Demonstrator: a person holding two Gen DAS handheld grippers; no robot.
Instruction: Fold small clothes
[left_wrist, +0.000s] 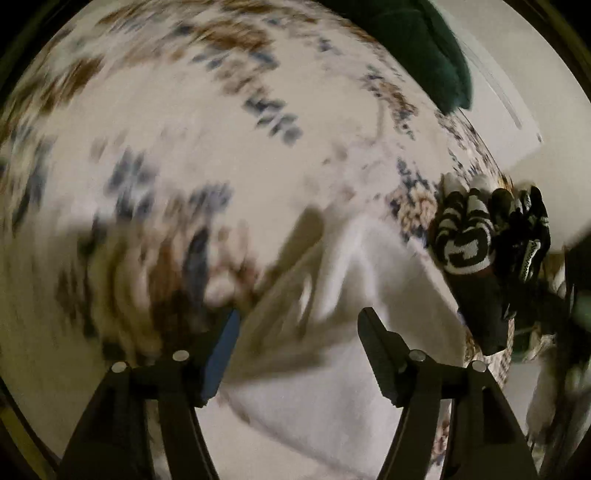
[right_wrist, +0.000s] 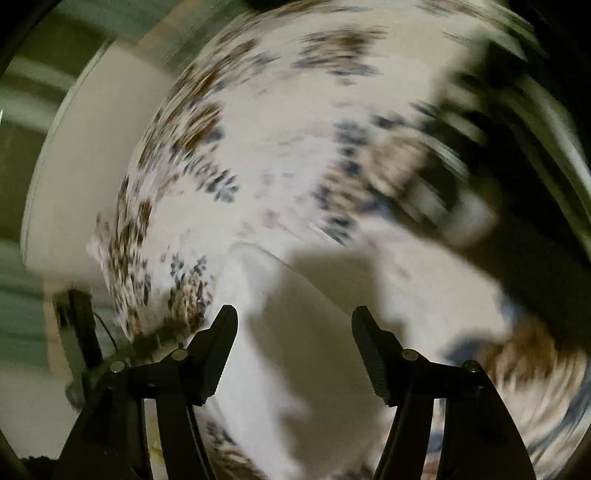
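1. Cloth of a plain white kind (left_wrist: 369, 266) is seen lying on a patterned bedspread (left_wrist: 184, 122), just ahead of both sets of tongs; its surface looks soft and matte, with a raised fold running across it and a shadowed crease beneath that fold.
2. In the left wrist view the left gripper (left_wrist: 297, 317) is seen with its black fingers spread wide, the white cloth lying between and below them; nothing is pinched.
3. A blue pad is visible on the inner face of one left finger, while the other shows a ribbed black pad.
4. In the right wrist view the right gripper (right_wrist: 293, 314) is likewise spread apart, with the white cloth (right_wrist: 314, 350) under it and shadows of the fingers thrown across the fabric; nothing is held.
5. The bedspread (right_wrist: 258, 147) is pale, printed with brown and dark blue leaf-like marks, much smeared by blur in both views.
6. A pile of black-and-white striped socks (left_wrist: 469, 229) is seen at the right of the left view, near the far edge of the white cloth; their knit looks thick and rounded.
7. A dark green fabric item (left_wrist: 417, 48) lies at the top of that view, beside a pale wall.
8. The room beyond is dim and too blurred to be made out.
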